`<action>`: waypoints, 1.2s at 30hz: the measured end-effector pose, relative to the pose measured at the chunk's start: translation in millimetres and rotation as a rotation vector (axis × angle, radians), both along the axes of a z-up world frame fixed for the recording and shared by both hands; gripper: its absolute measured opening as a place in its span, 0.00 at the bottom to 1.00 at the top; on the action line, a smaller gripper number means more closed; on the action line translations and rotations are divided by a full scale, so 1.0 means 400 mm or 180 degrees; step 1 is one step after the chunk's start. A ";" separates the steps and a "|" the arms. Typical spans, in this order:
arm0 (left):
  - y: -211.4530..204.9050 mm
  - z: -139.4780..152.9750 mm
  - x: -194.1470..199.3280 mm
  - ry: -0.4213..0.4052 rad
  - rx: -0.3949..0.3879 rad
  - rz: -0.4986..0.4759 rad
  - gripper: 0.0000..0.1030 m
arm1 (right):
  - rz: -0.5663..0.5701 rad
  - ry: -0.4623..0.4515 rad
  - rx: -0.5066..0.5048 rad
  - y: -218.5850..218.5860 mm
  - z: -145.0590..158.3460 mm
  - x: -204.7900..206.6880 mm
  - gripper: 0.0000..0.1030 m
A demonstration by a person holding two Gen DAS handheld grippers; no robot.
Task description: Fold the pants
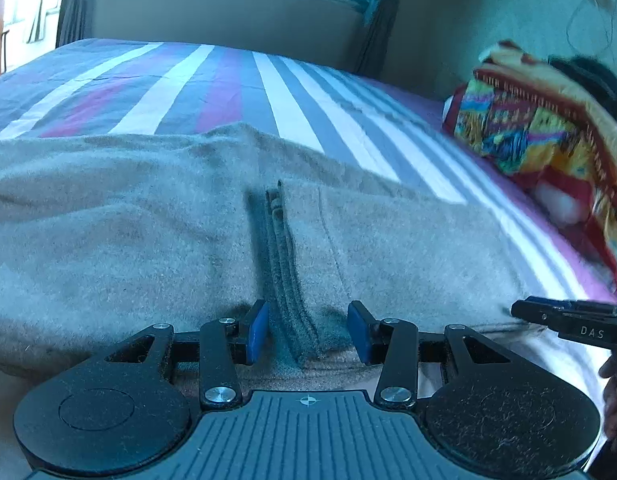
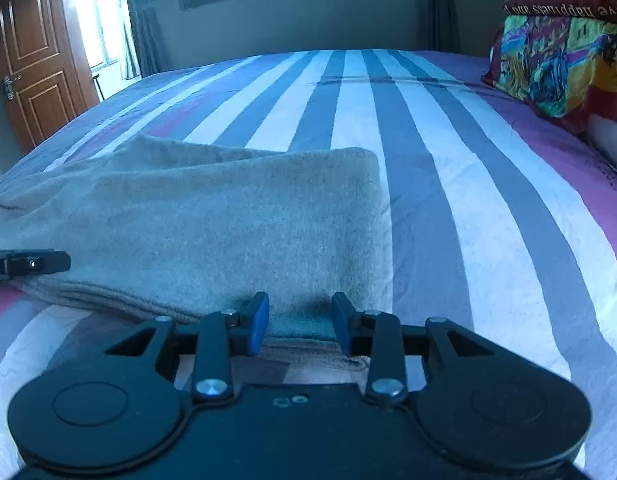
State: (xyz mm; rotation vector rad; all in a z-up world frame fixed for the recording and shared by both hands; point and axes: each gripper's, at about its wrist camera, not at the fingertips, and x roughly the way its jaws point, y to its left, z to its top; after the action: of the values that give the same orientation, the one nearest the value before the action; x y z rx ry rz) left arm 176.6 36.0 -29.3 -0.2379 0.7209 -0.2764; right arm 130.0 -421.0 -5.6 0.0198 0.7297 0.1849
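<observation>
Beige fleece pants [image 1: 148,232] lie flat on the striped bed, partly folded; they also show in the right wrist view [image 2: 228,232]. My left gripper [image 1: 308,330] is open, its blue pads either side of the pants' dark centre seam [image 1: 280,264] at the near edge. My right gripper [image 2: 299,322] is open, its pads straddling the near edge of the pants close to their right end. The right gripper's side shows in the left wrist view [image 1: 568,316]; the left gripper's side shows in the right wrist view [image 2: 28,264]. Neither holds cloth.
The striped bedsheet [image 2: 428,160] stretches beyond and right of the pants. Colourful pillows [image 1: 540,136] are stacked at the right, also in the right wrist view [image 2: 560,60]. A wooden door [image 2: 32,60] and a window are beyond the bed.
</observation>
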 end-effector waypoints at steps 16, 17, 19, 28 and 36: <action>0.269 -0.008 -0.136 -0.0291 -0.1037 0.0781 0.67 | -0.0300 -0.0546 0.0386 -0.081 0.035 -0.099 0.50; 0.304 -0.011 -0.154 -0.0345 -0.1084 0.0897 0.72 | -0.0332 -0.0559 0.0427 -0.100 0.032 -0.109 0.52; 0.382 -0.020 -0.184 -0.0409 -0.1099 0.1159 0.74 | -0.0394 -0.0558 0.0456 -0.136 0.020 -0.120 0.54; 0.666 -0.206 -0.132 -0.0237 -0.2393 0.1814 0.75 | -0.0788 -0.0309 0.0723 -0.251 -0.044 -0.094 0.57; 0.733 -0.314 -0.023 -0.0480 -0.3174 0.1794 0.61 | -0.0690 -0.0226 0.0449 -0.211 -0.029 -0.083 0.60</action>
State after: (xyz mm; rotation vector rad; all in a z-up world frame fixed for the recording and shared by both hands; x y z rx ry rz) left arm 167.3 329.0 -155.0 -1.3287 0.2900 -0.0891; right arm 96.7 -505.4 -17.3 0.2248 0.6377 0.0292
